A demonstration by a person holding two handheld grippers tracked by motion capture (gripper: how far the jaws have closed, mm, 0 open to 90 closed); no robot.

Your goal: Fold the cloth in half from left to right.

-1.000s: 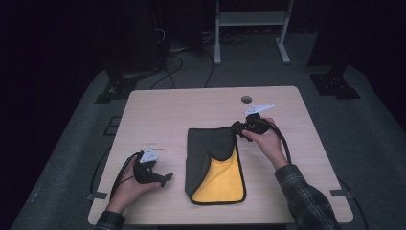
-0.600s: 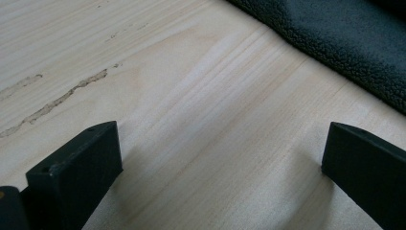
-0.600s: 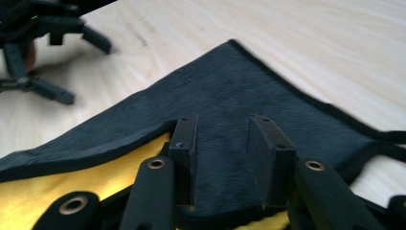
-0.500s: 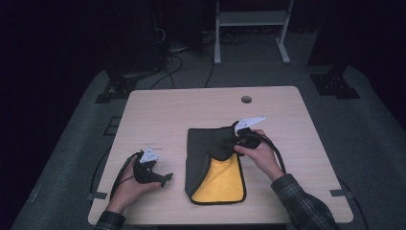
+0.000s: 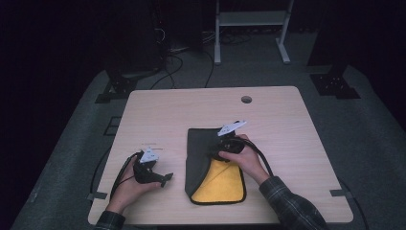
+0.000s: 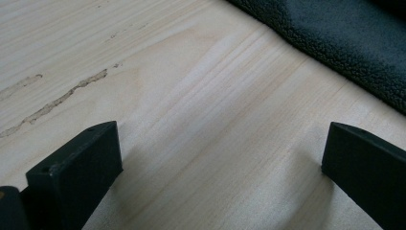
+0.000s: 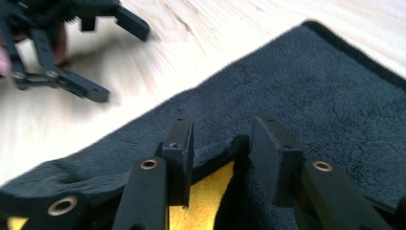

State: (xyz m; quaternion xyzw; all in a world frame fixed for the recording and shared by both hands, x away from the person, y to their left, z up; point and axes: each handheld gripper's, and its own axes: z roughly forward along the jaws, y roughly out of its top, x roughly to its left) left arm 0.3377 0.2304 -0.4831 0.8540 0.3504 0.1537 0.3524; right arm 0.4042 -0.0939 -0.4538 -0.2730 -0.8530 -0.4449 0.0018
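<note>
Near the front middle of the table (image 5: 287,120), the dark cloth (image 5: 198,153) is lying folded over its yellow side. My right gripper (image 7: 218,143) is sitting over the fold, its jaws having just been opening, the cloth's edge loose between them. My left gripper (image 5: 160,178) is resting beside the cloth, jaws wide apart on bare wood.
</note>
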